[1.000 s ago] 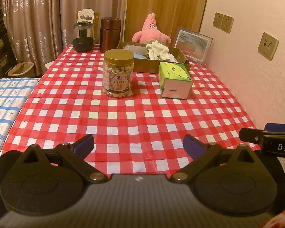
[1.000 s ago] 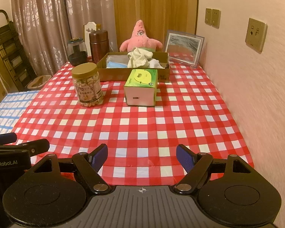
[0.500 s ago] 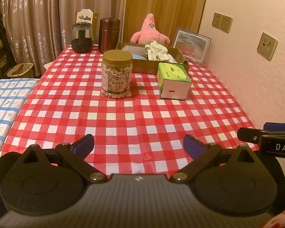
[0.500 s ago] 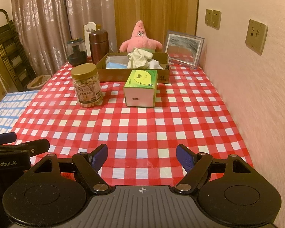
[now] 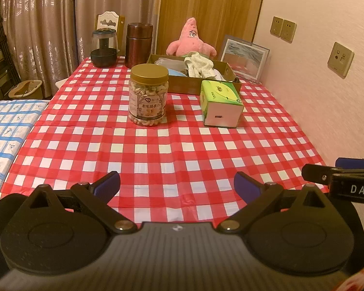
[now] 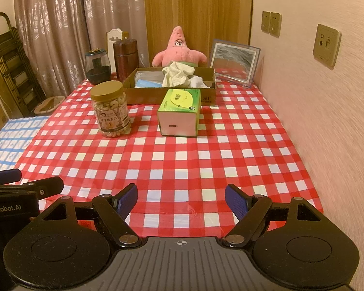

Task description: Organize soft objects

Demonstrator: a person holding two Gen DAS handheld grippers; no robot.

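I take the shallow brown cardboard tray at the far end of the red-and-white checked tablecloth as my landmark. Behind it sits the pink star-shaped plush toy; just in front stand the green-topped tissue box and, to its left, the gold-lidded clear nut jar. Inside the tray lies a crumpled white cloth. I judge plush and cloth light, limp and unbreakable; I'd pinch the plush at its body and the cloth at a raised fold. My left gripper and right gripper hover well short of the tray, jaws wide apart, empty.
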